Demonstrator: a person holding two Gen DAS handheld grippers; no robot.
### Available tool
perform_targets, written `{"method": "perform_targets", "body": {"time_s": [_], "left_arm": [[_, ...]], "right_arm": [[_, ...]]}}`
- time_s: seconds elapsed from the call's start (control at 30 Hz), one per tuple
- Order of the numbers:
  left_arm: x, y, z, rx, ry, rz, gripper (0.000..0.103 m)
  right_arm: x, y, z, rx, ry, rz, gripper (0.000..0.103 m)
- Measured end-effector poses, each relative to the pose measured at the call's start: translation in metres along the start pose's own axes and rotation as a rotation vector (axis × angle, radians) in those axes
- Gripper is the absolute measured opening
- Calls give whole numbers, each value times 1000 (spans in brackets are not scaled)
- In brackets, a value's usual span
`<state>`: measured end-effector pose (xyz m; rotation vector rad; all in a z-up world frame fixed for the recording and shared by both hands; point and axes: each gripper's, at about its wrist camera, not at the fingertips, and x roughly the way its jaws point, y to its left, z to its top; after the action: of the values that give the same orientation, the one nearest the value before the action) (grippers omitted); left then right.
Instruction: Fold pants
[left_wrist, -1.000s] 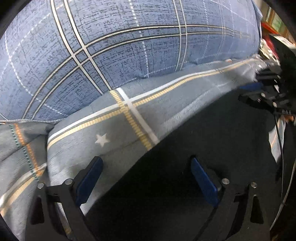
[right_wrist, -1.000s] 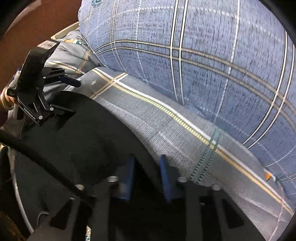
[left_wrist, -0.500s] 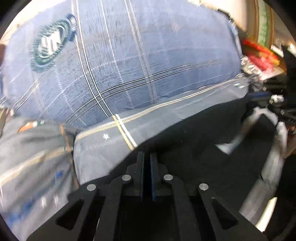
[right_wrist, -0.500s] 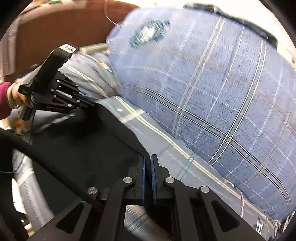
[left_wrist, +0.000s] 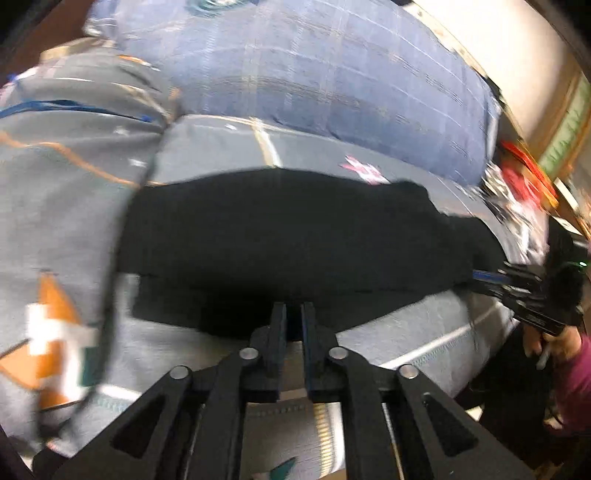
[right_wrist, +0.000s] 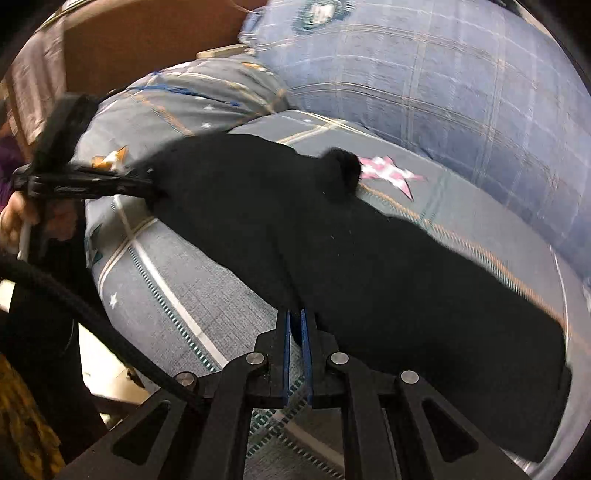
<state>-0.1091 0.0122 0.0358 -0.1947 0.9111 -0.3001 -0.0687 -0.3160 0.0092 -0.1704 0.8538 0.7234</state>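
Observation:
Black pants (left_wrist: 295, 236) lie spread on a grey patterned bed cover, also in the right wrist view (right_wrist: 369, 266). My left gripper (left_wrist: 293, 314) is shut on the near edge of the pants and holds it up. My right gripper (right_wrist: 294, 321) is shut on the near edge of the pants at the other end. Each gripper shows in the other's view: the right one at the far right (left_wrist: 517, 284), the left one at the far left (right_wrist: 110, 182).
A large blue plaid pillow (left_wrist: 332, 66) stands behind the pants, also in the right wrist view (right_wrist: 443, 74). A grey pillow (right_wrist: 177, 103) lies at the left. The bed cover (right_wrist: 184, 295) ends at its near edge. Red clutter (left_wrist: 524, 173) sits at the far right.
Both grippers have closed on the pants' edge and pulled back towards the near side of the bed, drawing the fabric with them. More of the bed now shows.

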Motion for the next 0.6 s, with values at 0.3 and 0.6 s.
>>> {"method": "perform_targets", "body": {"time_s": [0.3,0.6], "left_arm": [[-3,32,17,-147,-51,83,75],[27,55,39,-265,-58,159,75]], "right_arm": [[12,61,40,-92,-193,112,48],[93,107,56,-270,-109,36,48]]}}
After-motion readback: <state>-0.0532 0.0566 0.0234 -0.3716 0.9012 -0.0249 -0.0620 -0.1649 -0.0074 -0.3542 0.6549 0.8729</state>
